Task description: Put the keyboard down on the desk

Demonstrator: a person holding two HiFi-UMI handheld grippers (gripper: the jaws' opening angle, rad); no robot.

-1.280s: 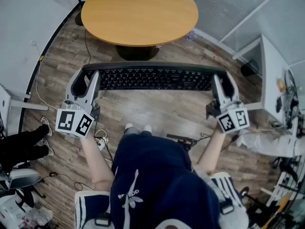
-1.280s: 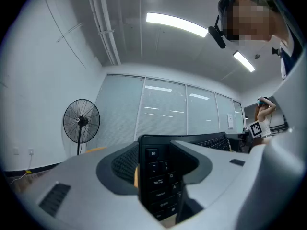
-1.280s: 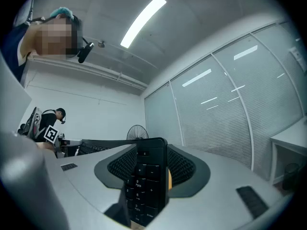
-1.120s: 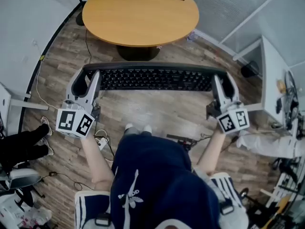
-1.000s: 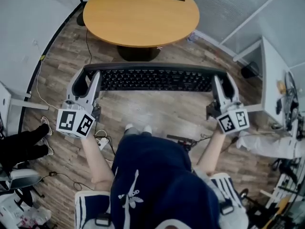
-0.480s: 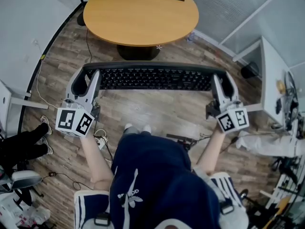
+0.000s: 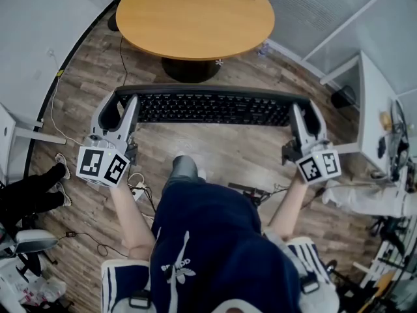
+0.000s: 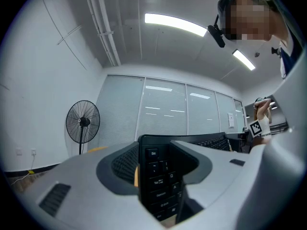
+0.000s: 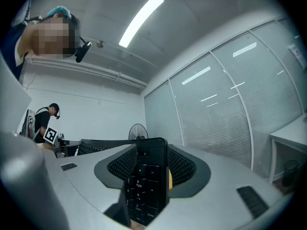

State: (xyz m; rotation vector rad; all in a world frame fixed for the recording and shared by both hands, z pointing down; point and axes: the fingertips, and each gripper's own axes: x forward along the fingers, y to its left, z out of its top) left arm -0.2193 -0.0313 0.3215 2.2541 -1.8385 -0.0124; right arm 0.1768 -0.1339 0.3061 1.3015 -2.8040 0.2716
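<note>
The left gripper (image 7: 121, 104) is clenched on the left end of the black keyboard (image 7: 212, 108), and the right gripper (image 7: 301, 111) grasps its right end. The keyboard spans the gap between the two, keys upward, held in the air over the wood floor (image 7: 215, 155). Ahead of both grippers, past the keyboard and apart from it, stands a round wooden table (image 7: 195, 18). A standing fan (image 8: 82, 121) is off to the left gripper's left.

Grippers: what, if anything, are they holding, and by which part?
The keyboard: left gripper shut on its left end, right gripper on its right end.
</note>
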